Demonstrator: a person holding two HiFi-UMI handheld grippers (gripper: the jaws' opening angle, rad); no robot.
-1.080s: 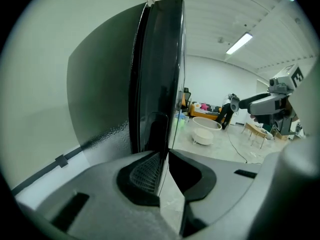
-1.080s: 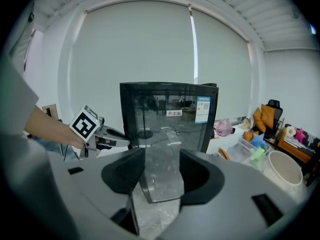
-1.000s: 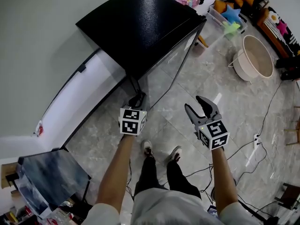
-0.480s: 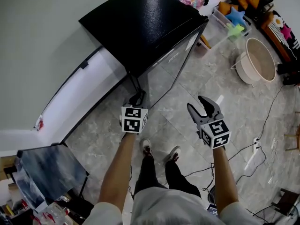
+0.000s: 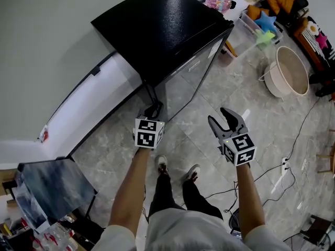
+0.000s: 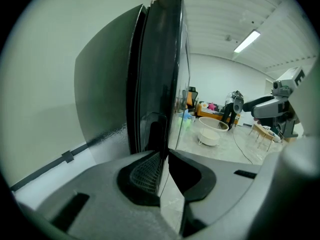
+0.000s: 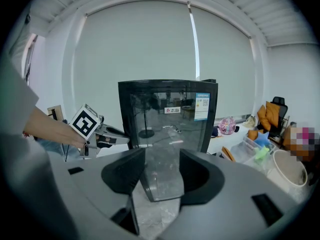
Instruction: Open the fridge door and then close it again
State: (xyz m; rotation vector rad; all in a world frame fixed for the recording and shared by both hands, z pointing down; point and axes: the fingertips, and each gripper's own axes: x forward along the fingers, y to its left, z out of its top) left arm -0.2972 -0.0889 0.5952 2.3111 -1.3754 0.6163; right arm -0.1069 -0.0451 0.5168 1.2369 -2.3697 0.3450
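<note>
Black fridge door (image 5: 193,72) looks shut, nothing done yet

Its edge is pinched between left gripper (image 5: 153,110) fingers (image 6: 142,173); right gripper (image 5: 219,116) gapes empty. Opening and closing both left.

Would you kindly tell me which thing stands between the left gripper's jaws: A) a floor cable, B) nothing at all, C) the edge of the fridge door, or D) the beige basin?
C: in the left gripper view the left gripper has its jaws closed on the edge of the black fridge door, while the basin sits far off on the floor.
</note>
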